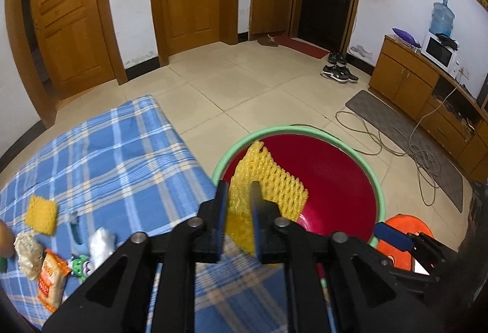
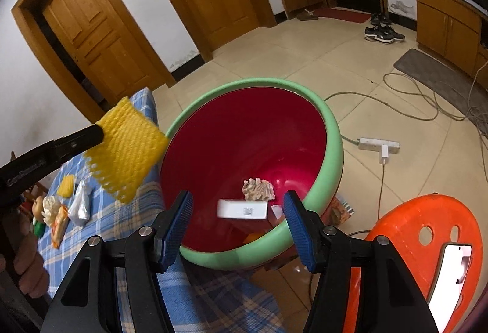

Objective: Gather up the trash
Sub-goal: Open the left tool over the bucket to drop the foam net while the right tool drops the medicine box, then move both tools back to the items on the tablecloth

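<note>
left wrist view: on the blue plaid cloth point(image 1: 100, 156) at far left lie snack wrappers point(image 1: 50, 278) and a small yellow foam net point(image 1: 41, 214). at centre the left gripper point(image 1: 239, 211) pinches a larger yellow foam net sleeve point(image 1: 268, 177), its jaws nearly together on it, above the near rim of a green-rimmed red basin point(image 1: 376, 180). right wrist view: the right gripper point(image 2: 239, 229) stands spread with nothing between its fingers, over the basin, which holds a white box point(image 2: 242, 209) and crumpled paper point(image 2: 257, 189). an orange stool point(image 2: 427, 229) stands at right.

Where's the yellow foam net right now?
The yellow foam net sits between the left gripper fingers, beside the green-rimmed basin's left rim, above the plaid cloth.
</note>
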A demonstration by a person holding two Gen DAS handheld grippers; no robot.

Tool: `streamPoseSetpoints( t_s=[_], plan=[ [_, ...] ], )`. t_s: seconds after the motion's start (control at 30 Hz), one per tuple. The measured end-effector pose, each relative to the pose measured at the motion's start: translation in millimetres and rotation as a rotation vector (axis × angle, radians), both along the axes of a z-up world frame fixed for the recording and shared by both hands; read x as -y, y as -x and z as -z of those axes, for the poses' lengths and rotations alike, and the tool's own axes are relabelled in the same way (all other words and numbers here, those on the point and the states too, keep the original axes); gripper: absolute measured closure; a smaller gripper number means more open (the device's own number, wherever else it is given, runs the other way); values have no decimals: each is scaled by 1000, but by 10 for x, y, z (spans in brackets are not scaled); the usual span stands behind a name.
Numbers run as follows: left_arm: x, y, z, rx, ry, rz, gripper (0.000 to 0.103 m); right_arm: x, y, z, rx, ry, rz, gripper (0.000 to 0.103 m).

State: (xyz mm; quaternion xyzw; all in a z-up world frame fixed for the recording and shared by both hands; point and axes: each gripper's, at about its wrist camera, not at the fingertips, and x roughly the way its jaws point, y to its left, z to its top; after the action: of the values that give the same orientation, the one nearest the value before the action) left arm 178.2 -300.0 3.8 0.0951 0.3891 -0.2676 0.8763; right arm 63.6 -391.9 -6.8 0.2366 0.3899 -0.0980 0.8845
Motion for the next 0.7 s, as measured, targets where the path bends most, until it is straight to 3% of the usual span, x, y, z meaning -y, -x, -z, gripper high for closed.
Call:
streamPoseSetpoints(
  t_s=[0.03, 0.1, 0.37, 0.7],
  plan=[
    [26, -2, 9, -4, 2, 3, 72, -3, 4, -2, 1, -1, -1, 40],
    [43, 9, 7, -3, 7, 6, 63, -14, 13, -6, 2, -1, -3, 40],
    [-21, 23, 15, -9, 0, -18, 57, -19, 18, -16, 1, -9, -3, 40],
    [-481, 44, 12, -17, 3, -115, 53, -154, 58, -192, 40, 4, -25, 39]
  ],
)
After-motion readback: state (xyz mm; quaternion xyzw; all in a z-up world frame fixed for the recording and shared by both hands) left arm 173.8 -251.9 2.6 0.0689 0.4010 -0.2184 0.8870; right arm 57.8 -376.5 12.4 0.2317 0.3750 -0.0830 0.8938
